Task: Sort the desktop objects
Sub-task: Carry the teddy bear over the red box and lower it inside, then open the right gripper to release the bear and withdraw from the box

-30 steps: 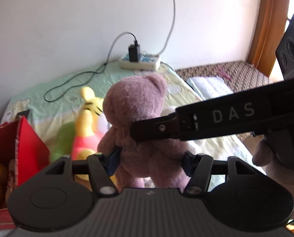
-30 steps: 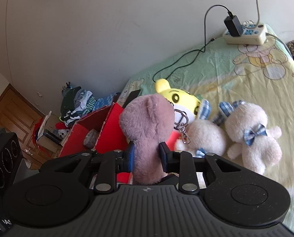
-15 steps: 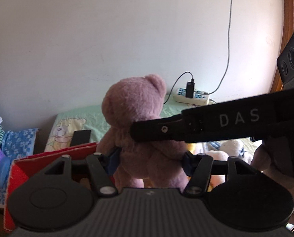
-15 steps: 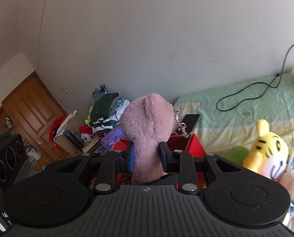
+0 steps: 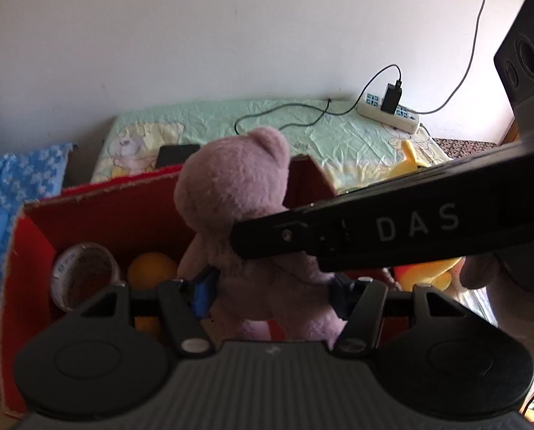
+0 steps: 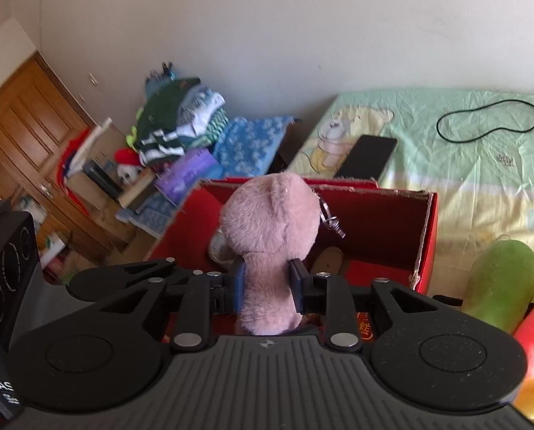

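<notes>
A pink teddy bear (image 5: 238,193) hangs upright over the open red box (image 5: 102,222), held from two sides. My left gripper (image 5: 270,292) is shut on its body, blue pads pressed into the fur. My right gripper (image 6: 267,286) is shut on the bear (image 6: 270,222) just below the head; its black side plate (image 5: 410,229) crosses the left wrist view. A metal key ring (image 6: 329,220) dangles from the bear's head. Inside the red box (image 6: 426,222) lie a tape roll (image 5: 84,276) and an orange ball (image 5: 152,268).
The box sits at the edge of a bed with a green sheet (image 6: 463,165). On the sheet are a black phone (image 6: 367,156), a power strip (image 5: 388,113) with a cable, a yellow plush (image 5: 424,272) and a green plush (image 6: 499,279). Folded clothes (image 6: 181,122) pile up beyond the box.
Both grippers carried the pink bear sideways, away from the plush toys on the bed, until it came over the red box. The grips on the bear stayed the same.
</notes>
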`<state>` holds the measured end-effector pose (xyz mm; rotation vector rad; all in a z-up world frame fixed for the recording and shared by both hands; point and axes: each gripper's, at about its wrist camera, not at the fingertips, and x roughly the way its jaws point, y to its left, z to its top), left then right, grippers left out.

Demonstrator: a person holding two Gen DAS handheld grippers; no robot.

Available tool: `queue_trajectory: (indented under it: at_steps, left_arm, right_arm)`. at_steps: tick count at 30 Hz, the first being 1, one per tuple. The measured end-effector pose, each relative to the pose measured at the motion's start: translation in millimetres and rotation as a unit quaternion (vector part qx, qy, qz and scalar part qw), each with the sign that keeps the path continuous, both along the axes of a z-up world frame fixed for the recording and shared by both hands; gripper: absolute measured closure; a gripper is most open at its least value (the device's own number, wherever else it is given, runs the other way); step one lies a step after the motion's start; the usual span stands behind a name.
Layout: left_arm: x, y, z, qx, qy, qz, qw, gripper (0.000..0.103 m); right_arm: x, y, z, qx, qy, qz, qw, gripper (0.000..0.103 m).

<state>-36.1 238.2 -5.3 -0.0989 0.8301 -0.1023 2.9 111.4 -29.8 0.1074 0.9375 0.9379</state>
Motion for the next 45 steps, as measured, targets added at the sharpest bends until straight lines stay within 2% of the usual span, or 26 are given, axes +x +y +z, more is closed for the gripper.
queue_trajectory:
  at_steps: [6, 11, 14, 16, 19, 27, 30, 39, 42, 45]
  left_arm:
    - [13.1, 13.4, -24.1, -0.06, 0.045, -0.015, 0.9971, 0.04]
    - [22.6, 8.6, -33.9, -0.063, 0.061, -0.026, 0.9958, 0.041]
    - [28.6, 11.2, -40.6, -0.081, 0.075, -0.028, 0.9935, 0.041]
    - [32.4, 12.8, -43.8, -0.097, 0.084, -0.029, 0.9913, 0.041]
    - [33.2, 10.4, -43.7, -0.099, 0.084, -0.033, 0.9911, 0.04]
    - [36.3, -7.6, -42.5, -0.126, 0.087, -0.044, 0.9872, 0.031]
    - [36.5, -12.3, -41.3, -0.11, 0.085, -0.043, 0.9894, 0.031]
    - [24.9, 1.9, -28.7, -0.118, 0.083, -0.036, 0.9889, 0.03]
    - [18.7, 7.8, -25.9, -0.106, 0.079, -0.021, 0.991, 0.025]
    - [16.6, 13.4, -26.0, -0.082, 0.087, 0.003, 0.9928, 0.025]
  right_arm:
    - [6.7, 16.1, -12.4, -0.07, 0.02, -0.006, 0.997, 0.075]
    - [8.0, 24.2, -18.5, -0.111, 0.018, -0.021, 0.993, 0.07]
    - [8.3, 24.1, -20.1, -0.125, 0.007, -0.04, 0.991, 0.069]
    - [8.5, 21.0, -18.4, -0.119, 0.0, -0.054, 0.991, 0.068]
    - [10.7, 12.8, -15.4, -0.09, 0.004, -0.071, 0.993, 0.068]
    - [5.5, 4.0, -1.1, -0.058, -0.014, -0.098, 0.993, 0.069]
    - [3.6, 3.4, 1.7, -0.066, -0.026, -0.108, 0.992, 0.069]
    - [-4.8, -0.4, -8.0, -0.077, -0.023, -0.126, 0.989, 0.072]
    - [-8.1, -2.6, -12.7, -0.083, -0.022, -0.134, 0.987, 0.072]
    - [-11.2, -4.6, -17.1, -0.086, -0.023, -0.146, 0.985, 0.072]
